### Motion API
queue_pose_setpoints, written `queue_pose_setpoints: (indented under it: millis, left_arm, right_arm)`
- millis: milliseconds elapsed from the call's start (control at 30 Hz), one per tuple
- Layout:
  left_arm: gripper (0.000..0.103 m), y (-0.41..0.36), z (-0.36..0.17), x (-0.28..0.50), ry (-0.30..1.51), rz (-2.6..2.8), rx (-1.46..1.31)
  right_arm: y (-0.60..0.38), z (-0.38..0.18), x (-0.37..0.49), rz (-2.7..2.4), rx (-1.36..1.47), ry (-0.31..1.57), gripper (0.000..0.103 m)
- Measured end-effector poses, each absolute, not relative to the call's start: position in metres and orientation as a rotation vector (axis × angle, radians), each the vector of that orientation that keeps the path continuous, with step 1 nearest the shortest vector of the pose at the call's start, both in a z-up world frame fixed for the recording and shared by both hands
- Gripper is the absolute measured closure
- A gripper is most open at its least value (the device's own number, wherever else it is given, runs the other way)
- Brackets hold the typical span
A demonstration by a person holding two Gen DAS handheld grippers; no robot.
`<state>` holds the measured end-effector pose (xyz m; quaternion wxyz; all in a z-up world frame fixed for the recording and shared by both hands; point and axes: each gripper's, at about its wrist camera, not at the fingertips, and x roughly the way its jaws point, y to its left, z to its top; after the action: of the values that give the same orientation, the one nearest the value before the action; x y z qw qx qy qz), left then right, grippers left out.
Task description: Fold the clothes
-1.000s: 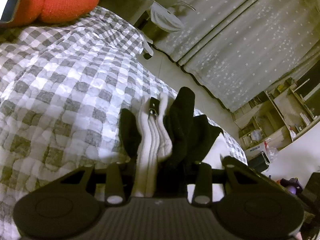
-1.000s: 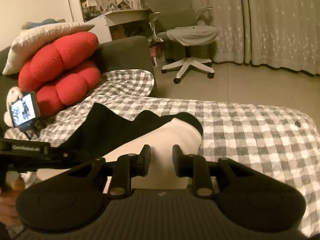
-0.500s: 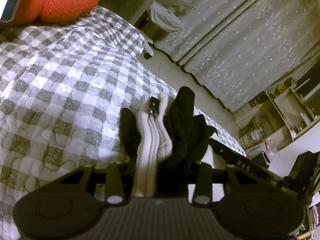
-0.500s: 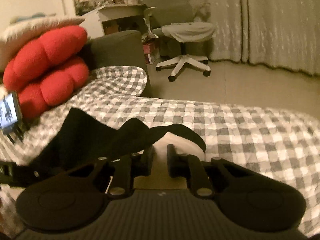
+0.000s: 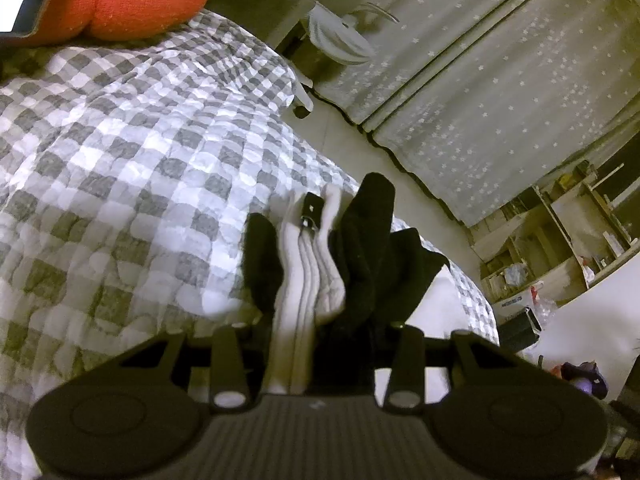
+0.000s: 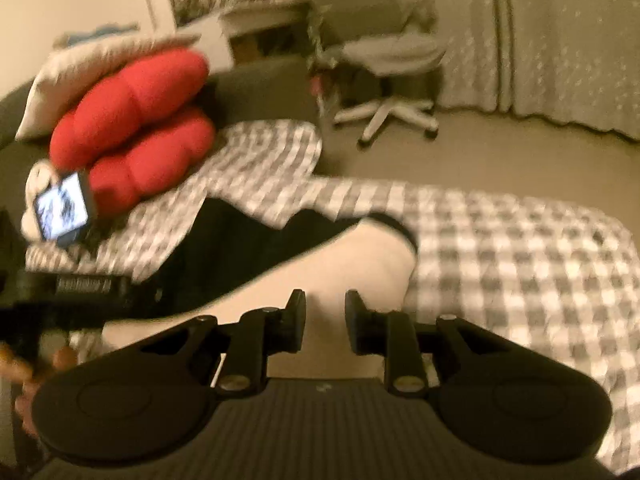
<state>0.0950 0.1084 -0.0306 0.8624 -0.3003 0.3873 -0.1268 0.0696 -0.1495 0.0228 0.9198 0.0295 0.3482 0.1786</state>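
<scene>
A bed is seen spread with a grey-and-white checked quilt (image 5: pixel 132 168), on which the black-and-white garment (image 6: pixel 320 276) is laid, its pale part toward the near edge and its black part running off to the left in the right wrist view. Star-patterned curtains (image 5: pixel 480 92) are hung behind, and a white swivel chair (image 6: pixel 392 80) is placed on the floor beyond the bed. Red cushions (image 6: pixel 136 128) are stacked at the head of the bed beneath a pale pillow (image 6: pixel 100 68), with a lit phone (image 6: pixel 62 210) propped in front of them. A bunched fold of the garment (image 5: pixel 320 264), black cloth with a white ribbed band, is clamped in the left hand-held gripper (image 5: pixel 316 360). The jaws of the right hand-held gripper (image 6: pixel 325 320) are being opened just above the pale cloth, and nothing is gripped between them; that view is blurred.
</scene>
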Motion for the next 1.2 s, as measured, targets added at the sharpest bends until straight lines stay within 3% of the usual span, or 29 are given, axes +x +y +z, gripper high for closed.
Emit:
queue_pose_setpoints:
  millis: [467,1200]
  left_arm:
    - [0.062,0.109,-0.031,0.093,0.816,-0.266,-0.636]
    - [0.061,0.107,-0.03,0.095,0.811,-0.257,-0.615]
  right_arm:
    - [-0.147,0.018,0.043,0.412,-0.028,0.772,0.076]
    - [-0.174,0.016,0.026,0.46,0.056,0.799,0.077]
